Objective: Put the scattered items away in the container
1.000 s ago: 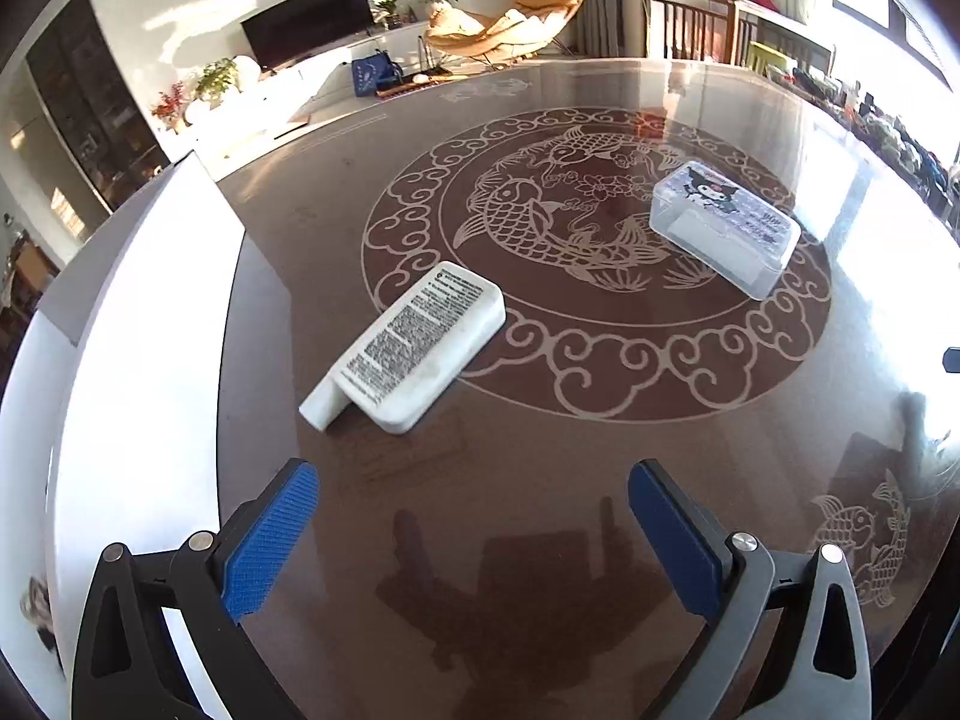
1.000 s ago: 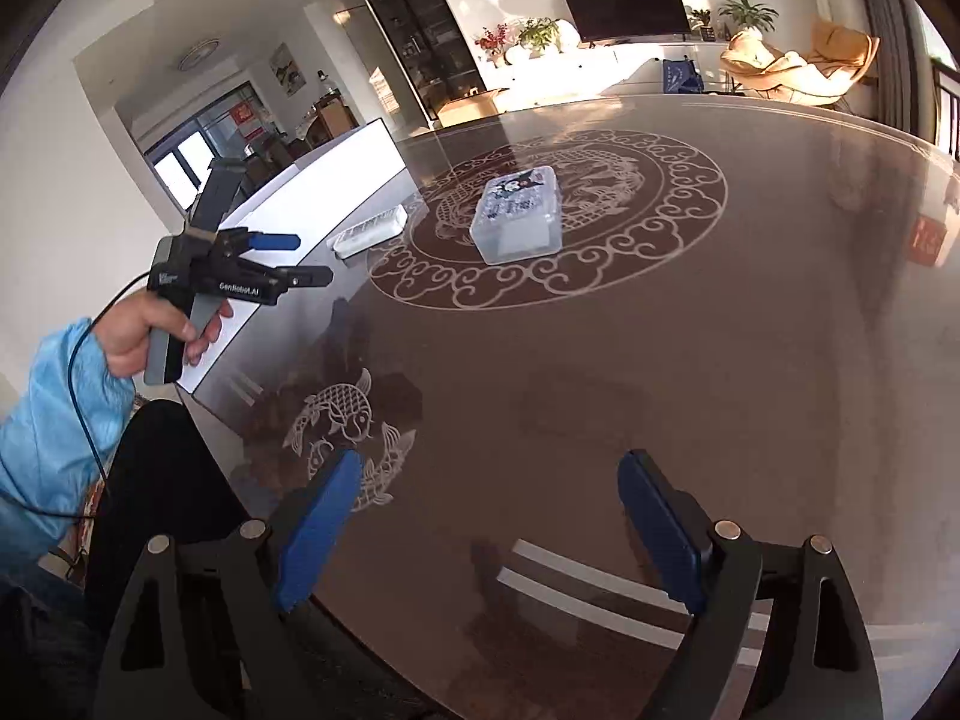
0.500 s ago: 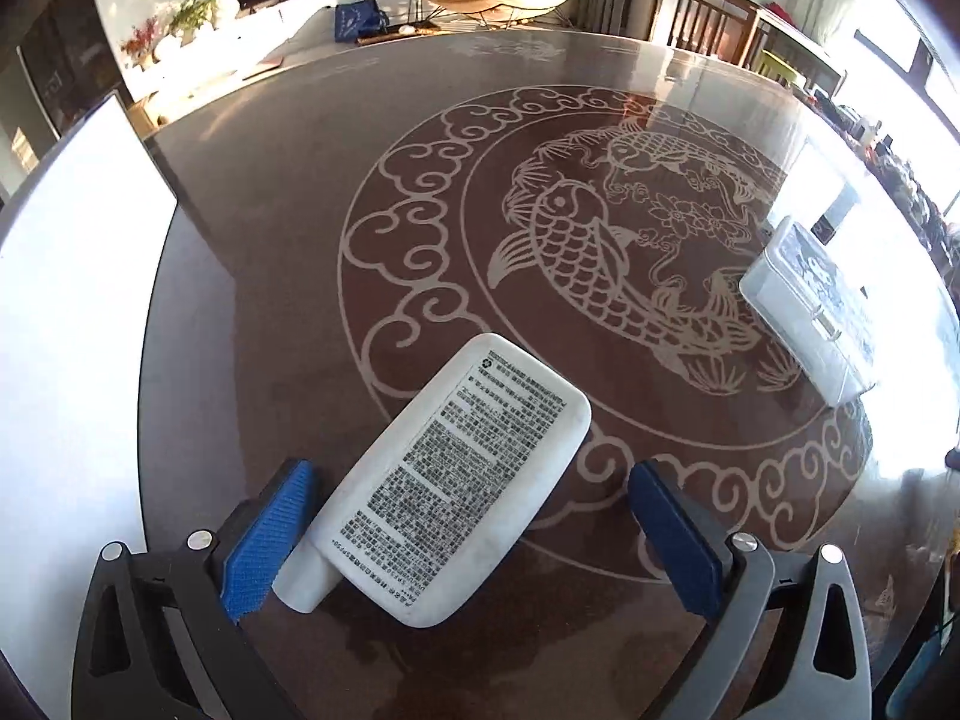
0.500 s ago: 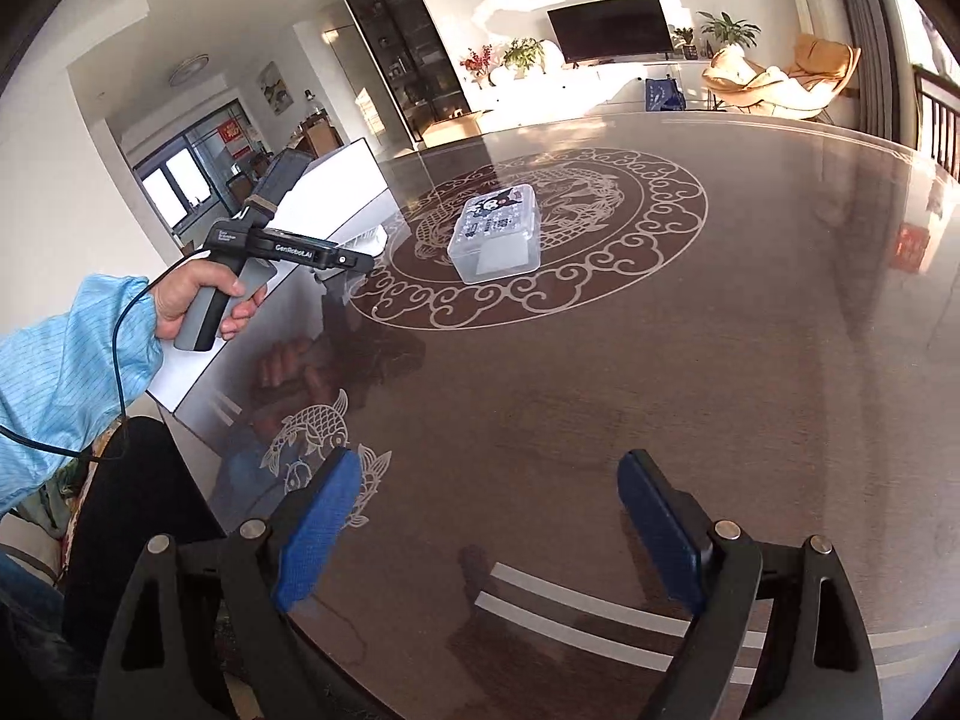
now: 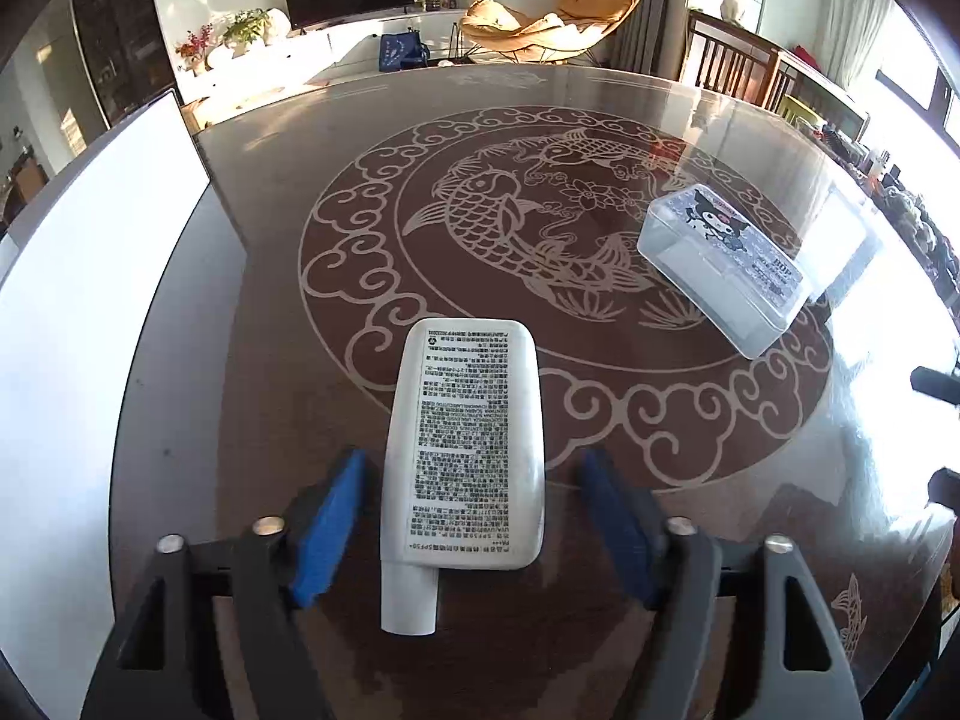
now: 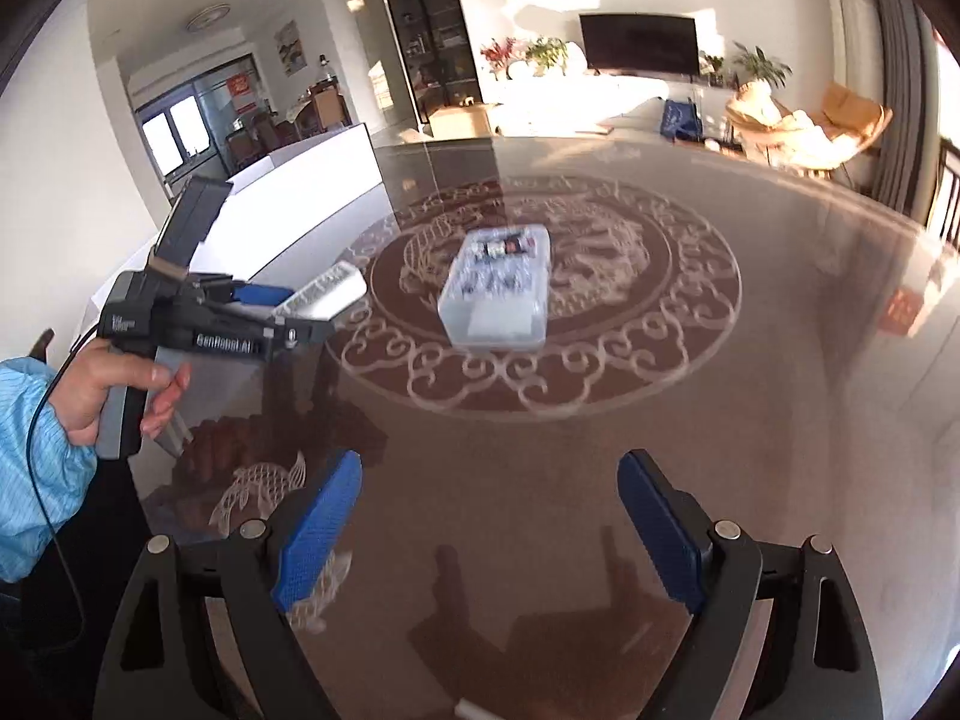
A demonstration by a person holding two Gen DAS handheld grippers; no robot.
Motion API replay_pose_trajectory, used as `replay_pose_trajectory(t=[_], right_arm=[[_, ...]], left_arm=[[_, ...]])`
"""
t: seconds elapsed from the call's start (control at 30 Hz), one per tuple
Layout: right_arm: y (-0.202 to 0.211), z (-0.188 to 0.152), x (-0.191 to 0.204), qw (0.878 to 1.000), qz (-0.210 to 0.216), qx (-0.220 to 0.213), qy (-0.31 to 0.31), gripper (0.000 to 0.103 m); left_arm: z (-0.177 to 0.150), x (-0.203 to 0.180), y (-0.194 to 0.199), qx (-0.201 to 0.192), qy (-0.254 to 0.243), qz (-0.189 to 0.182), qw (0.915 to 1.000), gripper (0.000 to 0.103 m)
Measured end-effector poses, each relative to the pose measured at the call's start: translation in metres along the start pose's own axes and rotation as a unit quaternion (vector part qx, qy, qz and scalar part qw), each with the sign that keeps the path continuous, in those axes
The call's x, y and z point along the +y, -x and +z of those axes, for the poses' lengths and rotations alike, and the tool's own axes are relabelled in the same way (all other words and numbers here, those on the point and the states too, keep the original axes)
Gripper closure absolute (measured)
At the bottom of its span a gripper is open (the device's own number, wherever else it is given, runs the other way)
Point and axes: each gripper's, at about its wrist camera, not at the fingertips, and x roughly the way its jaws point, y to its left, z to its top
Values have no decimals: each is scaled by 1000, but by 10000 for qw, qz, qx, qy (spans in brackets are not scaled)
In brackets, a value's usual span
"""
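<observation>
A white tube (image 5: 468,450) with black print lies flat on the dark glass table (image 5: 270,192), cap toward me. My left gripper (image 5: 473,471) straddles it, and its jaws are closing. A narrow gap shows on each side, so the blue pads (image 5: 333,516) are not touching the tube. From the right wrist view the left gripper (image 6: 264,300) reaches down over the same tube (image 6: 330,294), held by a hand in a blue sleeve. A clear lidded plastic box (image 5: 723,267) with a cartoon sticker sits farther right, also (image 6: 498,294). My right gripper (image 6: 489,471) hangs open above bare table.
A large white box (image 5: 90,300) stands along the table's left side, its wall (image 6: 312,180) seen beyond the left gripper. Chairs (image 5: 738,66) line the far right edge. The table carries a pale fish-and-cloud pattern.
My left gripper came forward and down over the tube, rolled in line with it, and its jaws narrowed around it. The right gripper slid sideways toward the clear box.
</observation>
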Motion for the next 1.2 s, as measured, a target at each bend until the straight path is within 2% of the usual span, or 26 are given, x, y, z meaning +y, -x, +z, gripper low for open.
replay_pose_trajectory(t=[0.1,0.23,0.5,0.53,0.6,0.67,0.73,0.93,1.2], right_arm=[[-23,37,5,9991,-265,-199,245,15],[-66,66,4,9993,-312,-37,214,15],[-125,73,12,9957,-716,417,407,15],[-130,73,12,9951,-733,520,410,17],[-130,73,8,9959,-683,516,291,42],[-127,71,5,9969,-599,505,122,42],[-115,68,1,9977,-557,393,-28,42],[-62,66,4,9990,-422,-62,-117,42],[-25,58,18,9989,-413,-209,55,42]], left_arm=[[5,-12,-10,-96,70,37,9999,7],[7,-14,-15,-104,190,99,9997,0],[15,-20,-22,-132,309,163,9993,0],[16,-20,-22,-123,327,170,9992,0],[17,-20,-22,-99,358,213,9991,1],[18,-22,-13,-231,358,266,9987,52],[20,-26,-8,-183,353,211,9990,52],[13,-47,25,-533,237,407,9975,52],[4,-60,67,-824,235,636,9943,52]])
